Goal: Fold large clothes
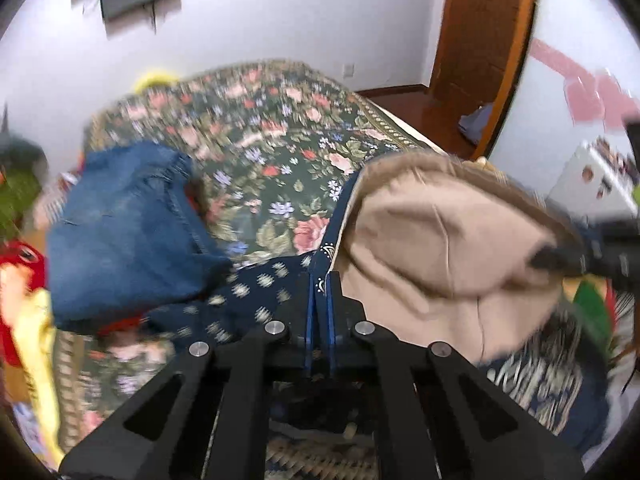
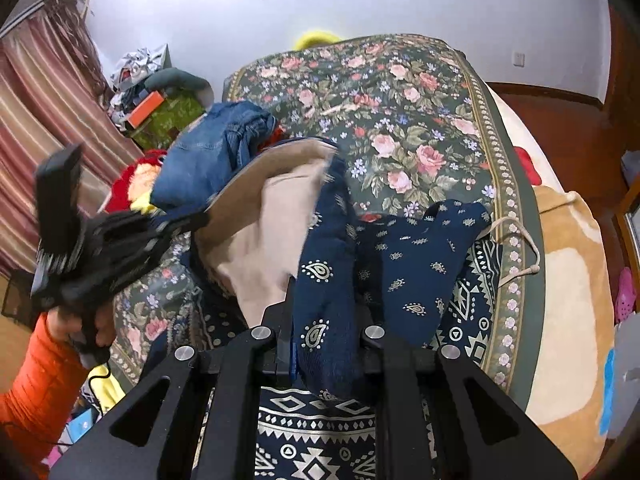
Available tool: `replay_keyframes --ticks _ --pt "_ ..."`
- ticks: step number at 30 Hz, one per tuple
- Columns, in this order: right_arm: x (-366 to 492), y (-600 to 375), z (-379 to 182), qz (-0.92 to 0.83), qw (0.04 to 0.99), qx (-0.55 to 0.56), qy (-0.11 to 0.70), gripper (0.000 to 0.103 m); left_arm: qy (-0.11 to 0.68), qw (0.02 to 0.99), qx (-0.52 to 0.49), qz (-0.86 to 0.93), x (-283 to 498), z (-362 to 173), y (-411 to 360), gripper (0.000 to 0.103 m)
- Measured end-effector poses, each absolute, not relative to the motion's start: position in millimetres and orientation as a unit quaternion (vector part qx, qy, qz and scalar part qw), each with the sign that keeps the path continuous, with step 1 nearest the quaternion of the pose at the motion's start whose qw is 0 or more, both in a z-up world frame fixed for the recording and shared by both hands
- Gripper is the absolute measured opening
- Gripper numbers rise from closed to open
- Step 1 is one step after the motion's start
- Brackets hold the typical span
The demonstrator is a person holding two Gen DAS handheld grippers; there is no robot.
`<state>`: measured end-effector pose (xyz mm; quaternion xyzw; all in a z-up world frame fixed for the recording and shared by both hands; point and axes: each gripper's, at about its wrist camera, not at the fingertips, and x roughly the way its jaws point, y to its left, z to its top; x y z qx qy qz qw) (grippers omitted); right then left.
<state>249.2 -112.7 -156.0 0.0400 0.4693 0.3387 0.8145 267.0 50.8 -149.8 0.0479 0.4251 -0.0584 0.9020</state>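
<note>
Floral bedspread [image 2: 404, 120] under navy garment [image 2: 408, 272]; white walls [image 2: 440, 0] behind

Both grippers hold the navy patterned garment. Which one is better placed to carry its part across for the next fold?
Probably the left gripper: it holds the navy garment lifted with the beige lining showing. The right gripper pinches a low bunch, acting as anchor.

The jeans [image 1: 128, 236] and the flowered bedspread [image 1: 280, 152] are smeared by motion blur in the left view. The right gripper [image 1: 560, 262] is cut off at that view's right edge. A navy patterned garment [image 2: 324, 280] hides the right jaws' inner faces.
</note>
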Motion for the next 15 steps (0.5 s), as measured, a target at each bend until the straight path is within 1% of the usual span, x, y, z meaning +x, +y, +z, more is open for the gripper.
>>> replay_keyframes --ticks 4,12,15 --pt "238.8 -112.8 -153.6 0.352 0.815 0.037 0.458 0.013 0.426 0.902 0.059 -0.05 227.1 -152.1 55.4 0.004" --pt "214.0 -96.2 -175.4 0.345 0.818 -0.015 0.46 0.013 0.467 0.883 -0.02 -0.04 184.4 -192.0 76.6 0.004" --pt "209.1 -99.0 -182.7 0.341 0.819 -0.016 0.461 0.016 0.473 0.879 -0.045 -0.043 176.9 -201.2 80.3 0.004"
